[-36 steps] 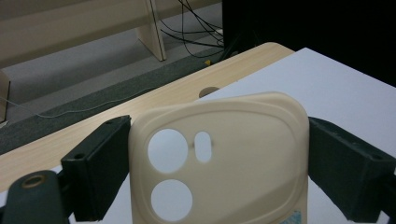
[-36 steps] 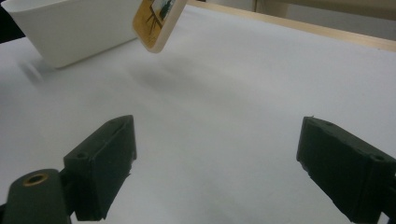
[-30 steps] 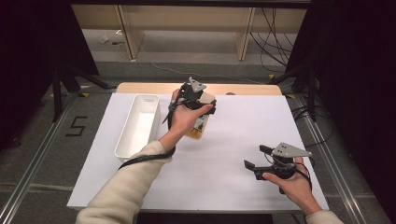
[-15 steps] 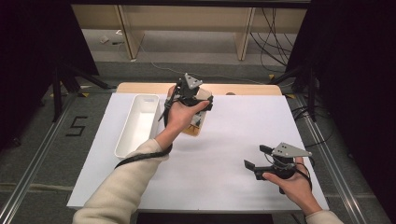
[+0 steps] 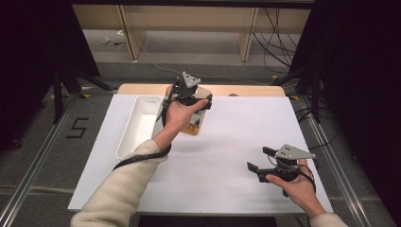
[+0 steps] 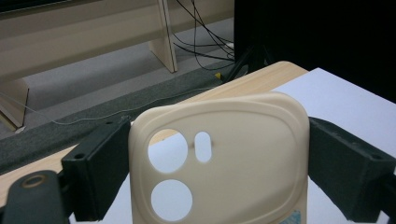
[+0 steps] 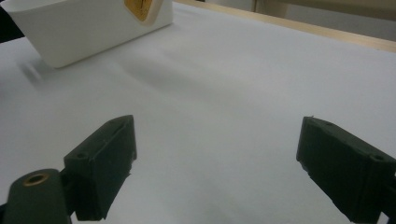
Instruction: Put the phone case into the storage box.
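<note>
A cream phone case with round camera cut-outs stands upright between the jaws of my left gripper, which is shut on its two side edges. In the high view the left gripper hovers over the far middle of the table, and the case's lower end hangs below the hand. My right gripper rests low near the front right, open, with nothing between its jaws. In the right gripper view its jaws spread wide over bare white sheet.
A long white tray lies left of the left hand; its wall also appears far off in the right gripper view. A white sheet covers the wooden table. Cables and bench legs lie beyond the far edge.
The left hand has lifted the phone case a little and drifted slightly left and away. The right gripper has stayed put.
</note>
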`<state>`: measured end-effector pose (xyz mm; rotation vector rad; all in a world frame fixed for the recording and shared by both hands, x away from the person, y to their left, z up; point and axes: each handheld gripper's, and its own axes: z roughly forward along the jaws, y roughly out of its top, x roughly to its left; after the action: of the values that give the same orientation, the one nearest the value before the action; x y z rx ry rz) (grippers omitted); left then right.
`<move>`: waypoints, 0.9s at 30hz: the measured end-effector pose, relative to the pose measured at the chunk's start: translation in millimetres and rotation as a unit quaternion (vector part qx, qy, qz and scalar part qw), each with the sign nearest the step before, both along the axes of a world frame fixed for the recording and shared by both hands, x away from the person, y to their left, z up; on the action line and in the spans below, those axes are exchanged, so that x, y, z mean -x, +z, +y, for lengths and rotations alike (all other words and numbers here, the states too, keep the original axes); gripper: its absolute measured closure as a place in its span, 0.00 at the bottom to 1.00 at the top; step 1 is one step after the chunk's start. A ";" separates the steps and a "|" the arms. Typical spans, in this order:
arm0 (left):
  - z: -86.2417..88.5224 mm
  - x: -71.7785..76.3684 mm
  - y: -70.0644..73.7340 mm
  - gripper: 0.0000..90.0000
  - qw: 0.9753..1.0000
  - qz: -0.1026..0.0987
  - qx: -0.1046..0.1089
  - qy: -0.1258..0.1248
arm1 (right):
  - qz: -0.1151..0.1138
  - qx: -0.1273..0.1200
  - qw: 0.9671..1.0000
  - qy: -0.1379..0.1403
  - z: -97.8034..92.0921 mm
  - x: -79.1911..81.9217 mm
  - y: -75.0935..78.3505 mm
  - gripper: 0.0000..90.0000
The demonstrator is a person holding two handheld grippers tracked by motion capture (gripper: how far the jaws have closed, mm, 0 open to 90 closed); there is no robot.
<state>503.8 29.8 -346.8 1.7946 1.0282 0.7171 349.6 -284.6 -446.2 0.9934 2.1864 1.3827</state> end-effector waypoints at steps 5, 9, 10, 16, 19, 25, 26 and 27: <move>2.3 -0.4 2.8 0.13 1.000 -0.001 0.002 0.002 | 0.000 0.001 1.000 0.000 0.1 0.0 0.0 0.14; 4.4 -0.7 4.7 0.13 1.000 -0.004 0.000 0.004 | 0.000 0.000 1.000 0.000 0.0 -0.1 0.0 0.14; 4.9 -0.7 5.2 0.13 1.000 -0.004 0.001 0.004 | 0.000 0.001 1.000 0.000 0.0 0.0 0.0 0.14; 8.5 -0.8 8.6 0.13 1.000 -0.007 0.003 0.007 | 0.001 0.001 1.000 0.001 0.2 0.0 -0.2 0.14; 10.9 -1.3 10.2 0.13 1.000 -0.008 0.002 0.008 | 0.001 0.001 1.000 0.000 0.2 -0.2 -0.2 0.15; 15.6 -1.8 12.9 0.13 1.000 -0.010 0.002 0.013 | 0.001 0.001 1.000 0.001 0.3 -0.2 -0.4 0.15; 15.6 -1.8 12.9 0.13 1.000 -0.010 0.002 0.013 | 0.001 0.001 1.000 0.001 0.3 -0.2 -0.4 0.15; 16.6 -2.0 13.5 0.13 1.000 -0.011 0.001 0.012 | 0.001 0.001 1.000 0.001 0.4 -0.3 -0.4 0.15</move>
<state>505.8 46.4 -333.3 1.7705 1.0381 0.7487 349.8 -284.2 -446.6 0.9941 2.1906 1.3799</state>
